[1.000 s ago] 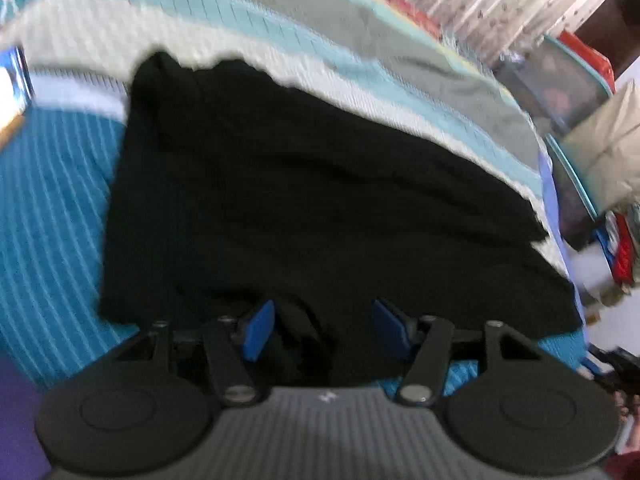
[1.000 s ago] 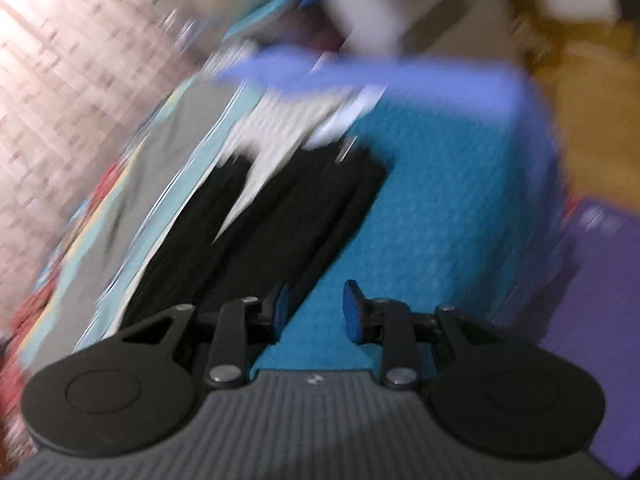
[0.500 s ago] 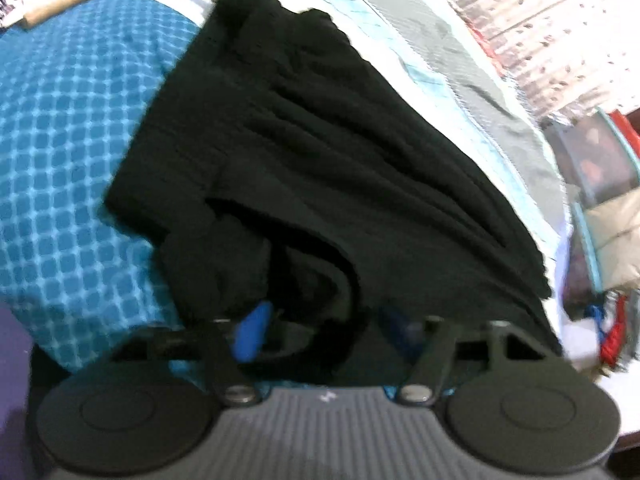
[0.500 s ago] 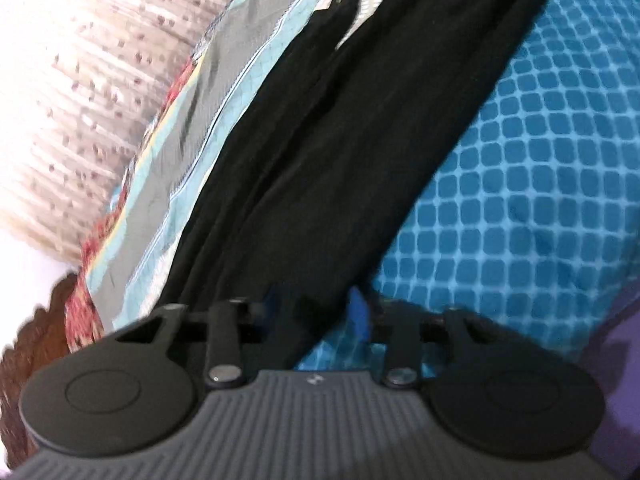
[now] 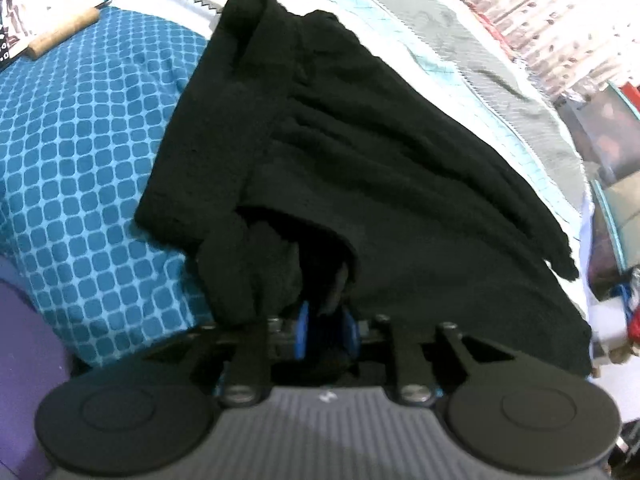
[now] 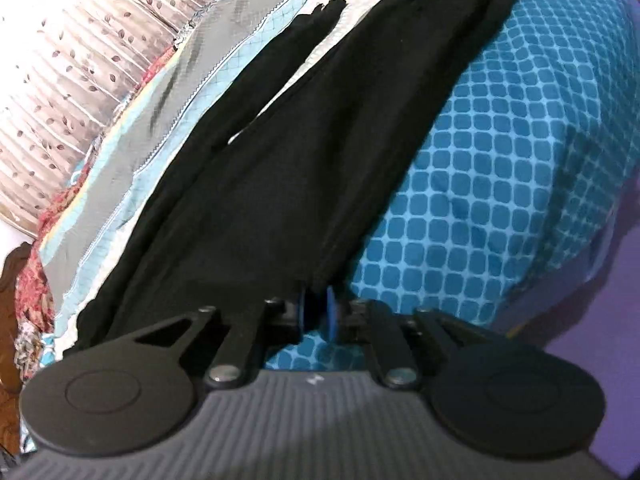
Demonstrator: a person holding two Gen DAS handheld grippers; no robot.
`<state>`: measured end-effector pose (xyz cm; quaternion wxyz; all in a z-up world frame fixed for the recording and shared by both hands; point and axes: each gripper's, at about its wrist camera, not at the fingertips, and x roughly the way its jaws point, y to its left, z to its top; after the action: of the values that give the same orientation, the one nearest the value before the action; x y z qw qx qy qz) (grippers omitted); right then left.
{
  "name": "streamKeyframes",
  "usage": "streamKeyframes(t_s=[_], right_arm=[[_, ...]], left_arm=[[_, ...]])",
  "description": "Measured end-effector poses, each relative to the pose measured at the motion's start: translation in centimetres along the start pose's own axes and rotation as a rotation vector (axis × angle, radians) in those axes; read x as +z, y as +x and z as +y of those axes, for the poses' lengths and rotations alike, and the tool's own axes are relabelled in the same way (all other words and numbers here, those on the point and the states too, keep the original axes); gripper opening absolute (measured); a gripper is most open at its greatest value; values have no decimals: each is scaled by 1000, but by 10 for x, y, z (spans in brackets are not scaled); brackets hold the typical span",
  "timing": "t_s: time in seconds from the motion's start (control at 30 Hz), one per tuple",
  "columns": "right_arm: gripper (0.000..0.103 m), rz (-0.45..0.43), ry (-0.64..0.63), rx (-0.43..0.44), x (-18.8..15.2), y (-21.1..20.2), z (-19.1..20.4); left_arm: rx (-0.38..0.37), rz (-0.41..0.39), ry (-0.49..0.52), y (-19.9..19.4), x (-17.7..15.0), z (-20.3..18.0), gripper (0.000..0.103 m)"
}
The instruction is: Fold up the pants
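Black pants (image 5: pixel 360 168) lie spread on a bed with a teal checked cover (image 5: pixel 80 152). In the left wrist view my left gripper (image 5: pixel 326 330) is shut on a bunched near edge of the pants, with cloth lifted around the blue pads. In the right wrist view the pants (image 6: pixel 304 168) stretch away in long legs toward the far edge. My right gripper (image 6: pixel 320 314) is shut on the near corner of the pants, at their edge beside the teal cover (image 6: pixel 500 168).
A grey, white and light-blue striped blanket (image 6: pixel 160 112) lies under the pants' far side. A patterned curtain (image 6: pixel 72 40) hangs behind the bed. A box and a wooden roll (image 5: pixel 60 36) lie at the far left. Clutter and bags (image 5: pixel 616 208) stand right.
Both grippers moved down to the pants' near edge and closed on the cloth. The left one has bunched and lifted the fabric it holds.
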<state>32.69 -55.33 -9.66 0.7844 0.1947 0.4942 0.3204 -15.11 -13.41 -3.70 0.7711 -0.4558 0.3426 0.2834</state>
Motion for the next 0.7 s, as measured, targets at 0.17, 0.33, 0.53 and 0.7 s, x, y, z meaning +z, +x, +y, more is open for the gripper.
streamKeyframes(t_s=[0.17, 0.33, 0.53, 0.7], right_arm=[[32, -100, -17, -25, 23, -45, -21], [32, -151, -6, -54, 50, -59, -32], [33, -158, -1, -24, 78, -41, -18], [34, -120, -42, -33, 87, -20, -6]], left_arm=[[-44, -71, 151, -55, -1, -4, 32], [128, -278, 392, -92, 51, -36, 48], [346, -350, 721, -30, 125, -103, 73], [484, -243, 848, 72, 171, -117, 73]])
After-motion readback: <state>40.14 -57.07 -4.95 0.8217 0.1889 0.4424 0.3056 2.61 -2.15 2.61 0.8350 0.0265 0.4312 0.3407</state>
